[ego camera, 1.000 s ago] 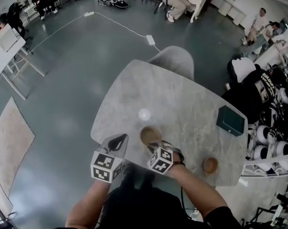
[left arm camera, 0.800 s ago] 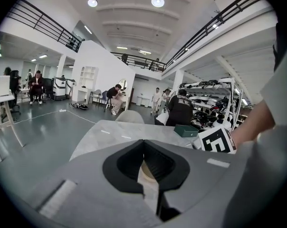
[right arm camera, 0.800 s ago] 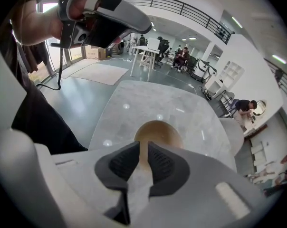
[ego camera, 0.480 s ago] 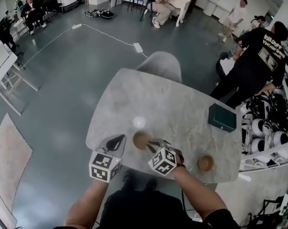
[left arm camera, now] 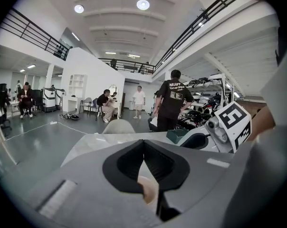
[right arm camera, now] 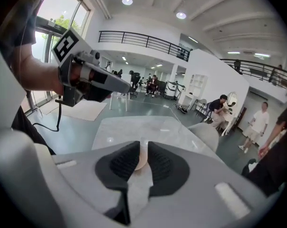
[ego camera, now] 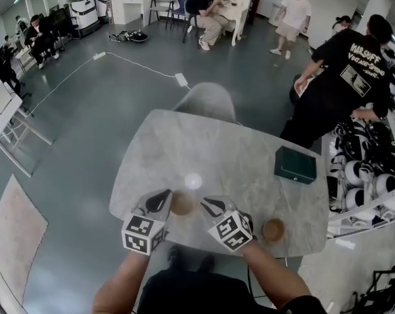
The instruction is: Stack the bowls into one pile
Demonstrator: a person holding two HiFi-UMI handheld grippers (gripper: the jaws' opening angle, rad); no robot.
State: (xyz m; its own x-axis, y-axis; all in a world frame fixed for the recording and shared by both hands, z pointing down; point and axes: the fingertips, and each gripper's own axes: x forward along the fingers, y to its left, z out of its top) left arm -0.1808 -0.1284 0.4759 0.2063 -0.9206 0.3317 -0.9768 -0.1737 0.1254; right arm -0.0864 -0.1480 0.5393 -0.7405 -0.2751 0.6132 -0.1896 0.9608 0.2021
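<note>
Jaws of right gripper [ego camera: 209, 205] clamped on rim of bowl [ego camera: 182, 203], at near edge of counter [ego camera: 204, 142]. Jaws of left gripper [ego camera: 161, 200] closed, empty, just left of it. Second bowl [ego camera: 274, 230] sits at near right corner, rightward of the held one. Right hand nearer.

Grey tongs [ego camera: 159, 202], black-and-white marker cubes [ego camera: 144, 233]

white print on a person's black shirt [ego camera: 328, 103], too small to read

Open-plan lab hall — mezzanine railing [right arm camera: 134, 38], desk [ego camera: 1, 116], seated people [ego camera: 203, 2]
</note>
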